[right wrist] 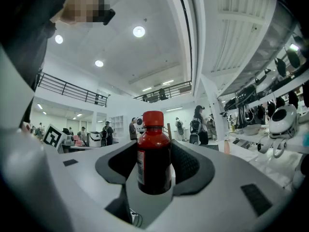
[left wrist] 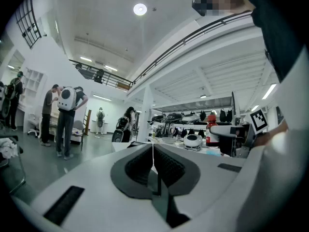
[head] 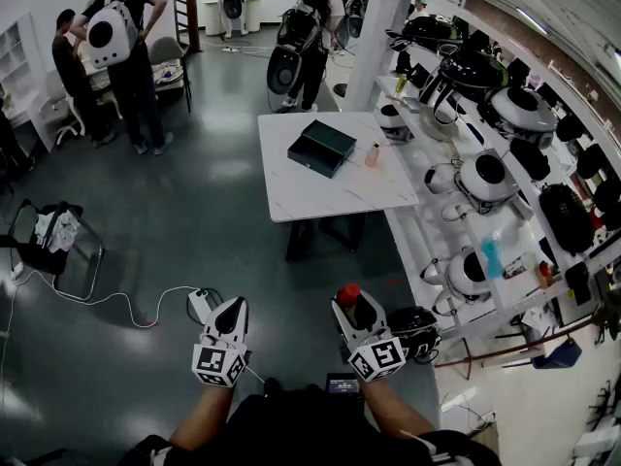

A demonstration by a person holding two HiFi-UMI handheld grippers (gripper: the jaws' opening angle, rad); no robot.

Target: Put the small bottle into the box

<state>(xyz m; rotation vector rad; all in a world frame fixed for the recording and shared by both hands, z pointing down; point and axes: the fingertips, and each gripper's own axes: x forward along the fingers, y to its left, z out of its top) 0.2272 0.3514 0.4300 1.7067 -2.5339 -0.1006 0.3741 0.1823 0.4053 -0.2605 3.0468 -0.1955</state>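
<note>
Your right claw (right wrist: 154, 164) is clenched on the small bottle (right wrist: 154, 156): both pads press its dark red body, and the red cap rises clear above them. Seen from the head view, the cap end leads, past the claw tips and toward the box (head: 321, 148), so the bottle's long axis runs roughly along the line from you to the box. Your left claw (left wrist: 153, 162) is closed with nothing in it, its pads meeting in a thin seam.

Both claws hang low near your body, over the floor, well apart from the box. The box lies ahead of them and slightly left of the right claw, flat on the white worktop (head: 320, 200), turned at an angle to the worktop's edges. The right claw is the nearer to it, and it already carries the load, so the coming move is, by my reading, a long carry forward.

From here you cannot tell whether the box is open. A pale bottle (head: 373, 154) stands just right of the box; steer past it.
</note>
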